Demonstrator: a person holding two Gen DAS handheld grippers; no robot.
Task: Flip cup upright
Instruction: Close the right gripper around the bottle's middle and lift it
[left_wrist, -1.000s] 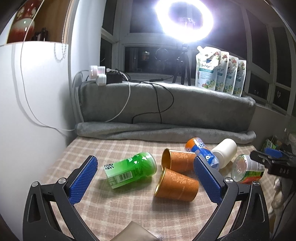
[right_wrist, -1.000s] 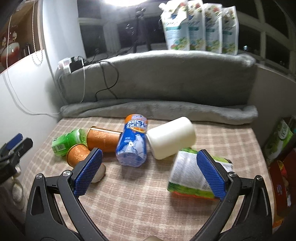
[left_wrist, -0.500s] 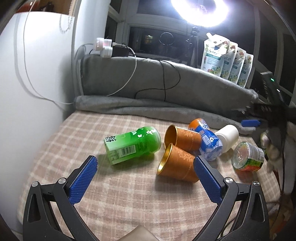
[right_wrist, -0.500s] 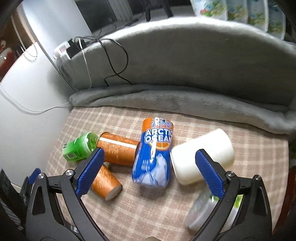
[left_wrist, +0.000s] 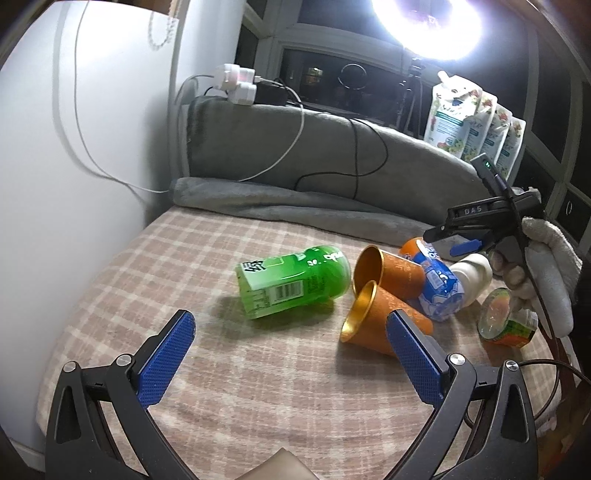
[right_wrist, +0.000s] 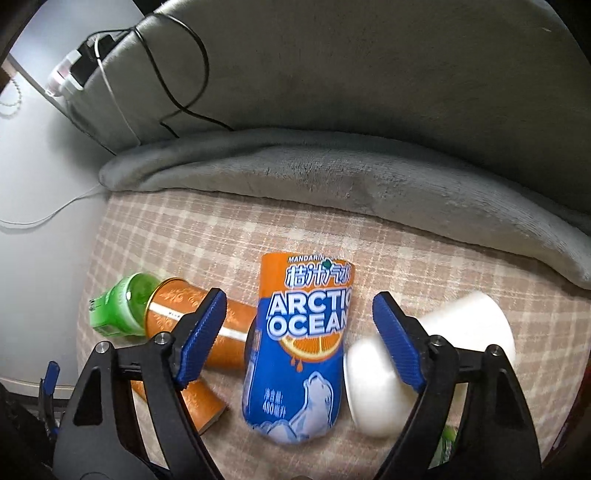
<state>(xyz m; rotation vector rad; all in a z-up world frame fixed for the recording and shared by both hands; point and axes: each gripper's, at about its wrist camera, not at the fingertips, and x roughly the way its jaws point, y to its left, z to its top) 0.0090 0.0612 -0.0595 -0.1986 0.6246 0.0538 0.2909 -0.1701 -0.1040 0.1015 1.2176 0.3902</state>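
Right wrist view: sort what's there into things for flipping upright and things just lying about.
For the job:
Arctic Ocean cup, on its side between the open fingers of the right gripper
white cup
two orange cups
green cup

Lying about:
grey blanket
black cable
plug block

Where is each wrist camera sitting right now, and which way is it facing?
Left wrist: behind the open left gripper, facing across the plaid cloth at the green cup; the gloved right hand shows far right.
Right wrist: behind the open right gripper, tilted down over the Arctic Ocean cup, white cup beside it.
Shared: both see the Arctic Ocean cup, green cup, and grey blanket.
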